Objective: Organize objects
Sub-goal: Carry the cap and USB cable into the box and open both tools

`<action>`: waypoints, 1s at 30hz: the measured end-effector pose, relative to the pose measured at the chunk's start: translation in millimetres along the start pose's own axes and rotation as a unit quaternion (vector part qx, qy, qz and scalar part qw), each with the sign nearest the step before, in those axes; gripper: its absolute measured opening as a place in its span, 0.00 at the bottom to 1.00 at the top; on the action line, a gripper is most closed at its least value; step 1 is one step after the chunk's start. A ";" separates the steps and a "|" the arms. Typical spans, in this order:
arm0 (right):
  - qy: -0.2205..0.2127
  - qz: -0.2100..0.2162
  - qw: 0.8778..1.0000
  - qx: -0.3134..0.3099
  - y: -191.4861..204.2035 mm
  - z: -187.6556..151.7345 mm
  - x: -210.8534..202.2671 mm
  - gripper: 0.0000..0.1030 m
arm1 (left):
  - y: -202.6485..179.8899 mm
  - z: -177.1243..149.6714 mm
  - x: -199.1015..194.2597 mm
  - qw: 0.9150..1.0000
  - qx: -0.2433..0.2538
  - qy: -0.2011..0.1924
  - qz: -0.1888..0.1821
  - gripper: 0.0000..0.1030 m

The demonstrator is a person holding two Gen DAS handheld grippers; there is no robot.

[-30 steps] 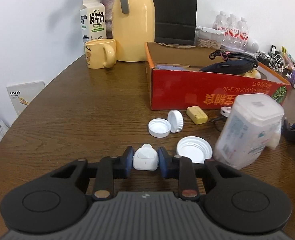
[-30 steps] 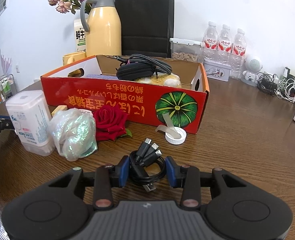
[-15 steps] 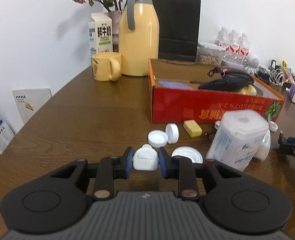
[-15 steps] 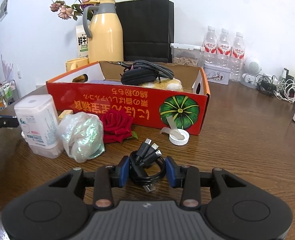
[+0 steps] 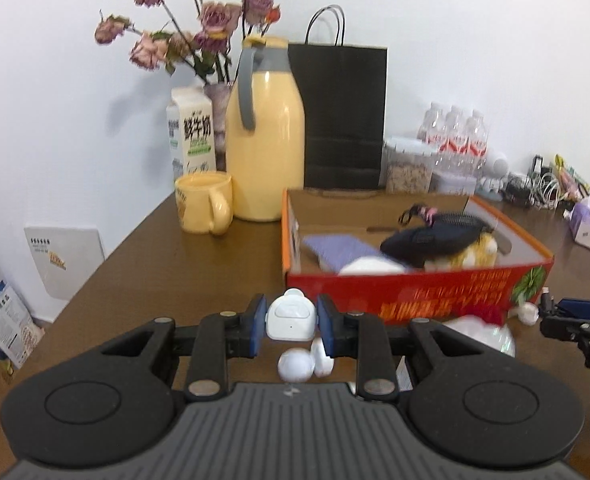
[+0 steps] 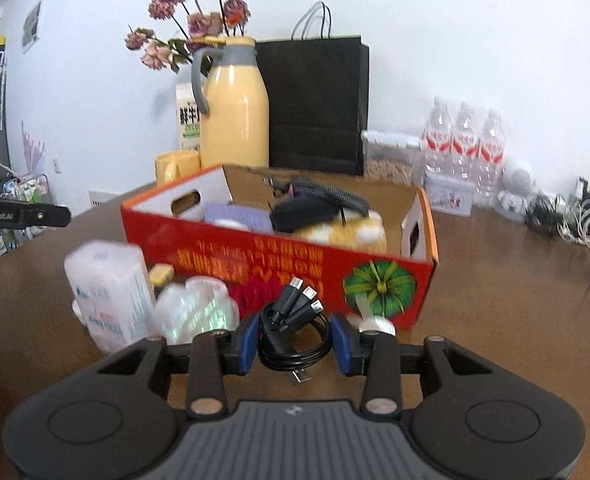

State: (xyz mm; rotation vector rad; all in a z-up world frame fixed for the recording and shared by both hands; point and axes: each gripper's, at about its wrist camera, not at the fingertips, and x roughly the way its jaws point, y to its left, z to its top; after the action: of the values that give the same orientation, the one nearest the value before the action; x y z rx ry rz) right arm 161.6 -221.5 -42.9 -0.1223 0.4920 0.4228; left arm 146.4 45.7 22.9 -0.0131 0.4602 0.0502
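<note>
My left gripper (image 5: 291, 327) is shut on a small white plastic device (image 5: 291, 317) and holds it above the table, in front of the red cardboard box (image 5: 435, 292). My right gripper (image 6: 295, 340) is shut on a coiled black cable (image 6: 294, 336) with several plugs, raised near the box's front wall (image 6: 279, 272). The box holds a black pouch (image 5: 435, 240), a purple pad (image 5: 335, 250) and a yellow plush item (image 6: 347, 234). The right gripper also shows at the right edge of the left wrist view (image 5: 575, 320).
White caps (image 5: 301, 364) lie on the table below my left gripper. A clear plastic container (image 6: 109, 292), a shiny bag (image 6: 195, 312) and a red rose (image 6: 255, 294) sit before the box. A yellow jug (image 5: 265, 148), mug (image 5: 205, 208), milk carton, black bag and bottles stand behind.
Both grippers have risen well above the table with their objects still held, and the box's inside has come into view. The caps and container have dropped lower in the frames.
</note>
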 end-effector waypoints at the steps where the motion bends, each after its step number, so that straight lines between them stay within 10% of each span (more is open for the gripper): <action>1: -0.006 0.001 1.000 -0.002 1.1 4.9 0.5 0.36 | -2.0 4.2 1.2 1.000 0.001 -0.004 -0.002 0.27; 30: 0.005 0.048 0.997 -0.054 43.8 109.6 121.5 0.36 | -47.2 85.2 107.3 0.999 0.023 -0.024 -0.041 0.27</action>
State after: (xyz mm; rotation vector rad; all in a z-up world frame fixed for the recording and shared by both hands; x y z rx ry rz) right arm 287.4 -114.1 -6.0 -0.2046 0.4856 0.5435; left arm 282.6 5.5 51.7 0.0137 0.4129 -0.0412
